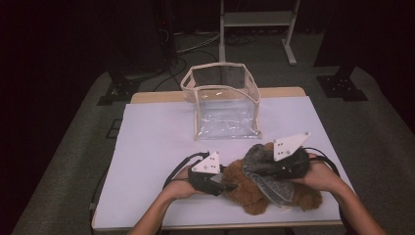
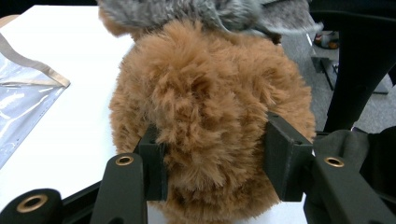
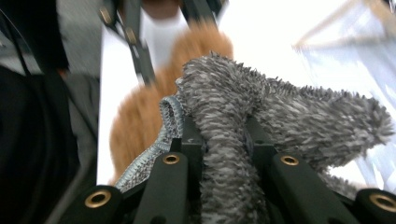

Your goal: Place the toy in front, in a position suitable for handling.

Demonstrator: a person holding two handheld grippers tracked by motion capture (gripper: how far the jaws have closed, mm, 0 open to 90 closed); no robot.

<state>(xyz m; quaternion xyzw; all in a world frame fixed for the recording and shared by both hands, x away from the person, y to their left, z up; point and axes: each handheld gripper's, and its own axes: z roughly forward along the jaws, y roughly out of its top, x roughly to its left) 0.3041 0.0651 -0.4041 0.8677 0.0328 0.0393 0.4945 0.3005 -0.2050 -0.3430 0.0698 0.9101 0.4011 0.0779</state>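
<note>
Two claws work a brown plush toy point(image 1: 254, 188) on the table point(image 1: 147, 147) near a clear bag point(image 1: 225, 105). Left claw point(image 2: 212, 156) squeezes the brown fur. Right claw point(image 3: 224, 140) pinches grey fuzzy cloth point(image 3: 280, 112).

Grey carpet point(image 1: 73, 161) is surrounding the white tabletop point(image 1: 156, 137), with a metal stand point(image 1: 257, 19) sitting behind in dimness.

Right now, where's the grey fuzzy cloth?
High view: the grey fuzzy cloth is at the table's near right, draped over the brown plush toy, in front of the clear bag. The right gripper is pinching it.
</note>
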